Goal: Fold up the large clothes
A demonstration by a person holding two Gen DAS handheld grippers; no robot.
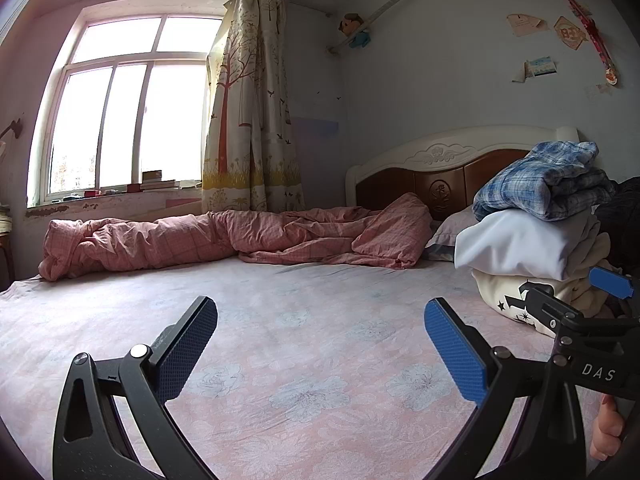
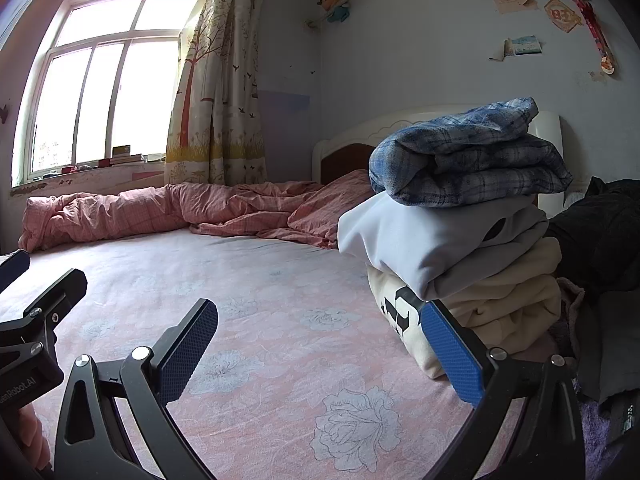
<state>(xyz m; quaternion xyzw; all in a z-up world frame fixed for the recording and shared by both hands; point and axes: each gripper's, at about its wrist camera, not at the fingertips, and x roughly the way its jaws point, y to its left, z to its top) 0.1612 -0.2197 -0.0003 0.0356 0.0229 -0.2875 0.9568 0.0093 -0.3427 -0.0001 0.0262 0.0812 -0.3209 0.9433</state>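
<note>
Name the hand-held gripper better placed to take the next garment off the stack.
Right. The right hand-held gripper is open with one finger already beside the cream garment under the stack; the plaid shirt sits on top. The left hand-held gripper, also open, faces bare sheet.

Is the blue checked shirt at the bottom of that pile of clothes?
No, the blue checked shirt lies on top of the pile, above a white garment and a cream one.

Home bedroom. Bed (image 1: 280, 340) with pink floral sheet and carved headboard (image 1: 448, 176); rumpled pink quilt (image 1: 224, 240) along its far side; window (image 1: 120, 108) and tree-print curtain (image 1: 252, 120) beyond the bed; paper decorations (image 1: 568, 32) above the headboard.
</note>
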